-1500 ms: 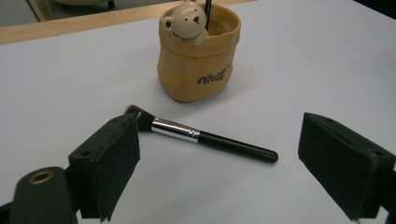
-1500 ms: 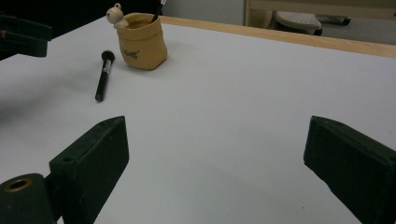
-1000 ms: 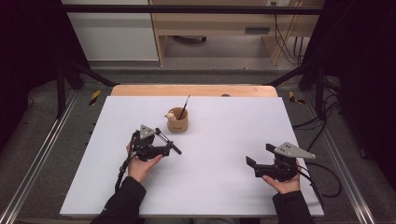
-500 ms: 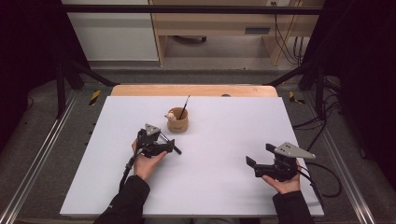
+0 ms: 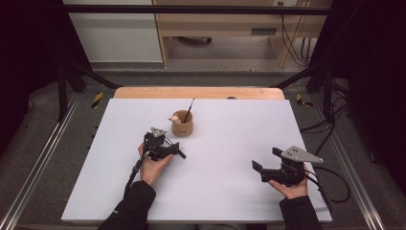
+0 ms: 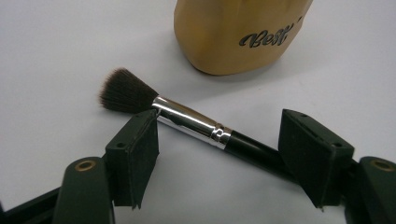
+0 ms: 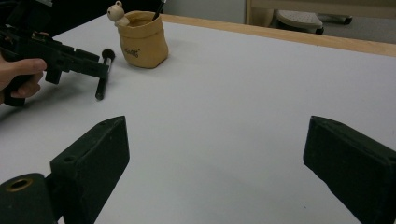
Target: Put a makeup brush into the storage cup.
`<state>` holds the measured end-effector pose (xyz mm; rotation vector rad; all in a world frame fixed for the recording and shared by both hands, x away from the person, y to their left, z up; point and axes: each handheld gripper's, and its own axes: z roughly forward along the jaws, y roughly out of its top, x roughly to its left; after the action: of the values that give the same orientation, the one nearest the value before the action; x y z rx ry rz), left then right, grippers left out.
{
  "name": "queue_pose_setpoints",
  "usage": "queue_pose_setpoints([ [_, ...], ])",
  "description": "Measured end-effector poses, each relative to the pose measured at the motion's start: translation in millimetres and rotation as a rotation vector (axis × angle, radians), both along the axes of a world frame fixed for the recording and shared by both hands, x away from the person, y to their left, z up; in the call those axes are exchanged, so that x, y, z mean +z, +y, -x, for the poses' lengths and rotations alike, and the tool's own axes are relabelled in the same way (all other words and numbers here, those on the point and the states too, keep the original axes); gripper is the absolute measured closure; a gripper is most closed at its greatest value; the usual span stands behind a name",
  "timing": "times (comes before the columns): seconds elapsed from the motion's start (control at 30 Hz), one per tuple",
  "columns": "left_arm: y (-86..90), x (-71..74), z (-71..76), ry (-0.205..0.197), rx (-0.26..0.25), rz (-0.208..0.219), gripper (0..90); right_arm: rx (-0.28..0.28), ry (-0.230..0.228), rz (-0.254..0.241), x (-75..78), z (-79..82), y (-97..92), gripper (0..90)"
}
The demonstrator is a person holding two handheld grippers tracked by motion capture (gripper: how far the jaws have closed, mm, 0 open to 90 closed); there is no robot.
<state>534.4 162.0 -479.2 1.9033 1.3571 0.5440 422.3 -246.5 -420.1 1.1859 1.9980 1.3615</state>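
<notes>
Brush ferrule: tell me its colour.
Shiny silver, between dark bristles and a black handle; the ferrule shows best in the left gripper view.

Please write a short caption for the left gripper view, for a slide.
Left claw closing around a makeup brush lying on the white table, in front of a tan holder.

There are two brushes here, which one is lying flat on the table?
The makeup brush between the left gripper's open jaws, lying beside the tan pot. The other brush stands upright inside that pot.
</notes>
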Motion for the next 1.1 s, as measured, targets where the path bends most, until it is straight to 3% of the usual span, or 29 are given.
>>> queue_pose_setpoints([
  [1.1, 10.6, 4.5, 3.6, 0.078, 0.007, 0.004, 53.5, 0.006, -0.001, -0.001, 0.6, 0.5, 0.0, 7.6],
])
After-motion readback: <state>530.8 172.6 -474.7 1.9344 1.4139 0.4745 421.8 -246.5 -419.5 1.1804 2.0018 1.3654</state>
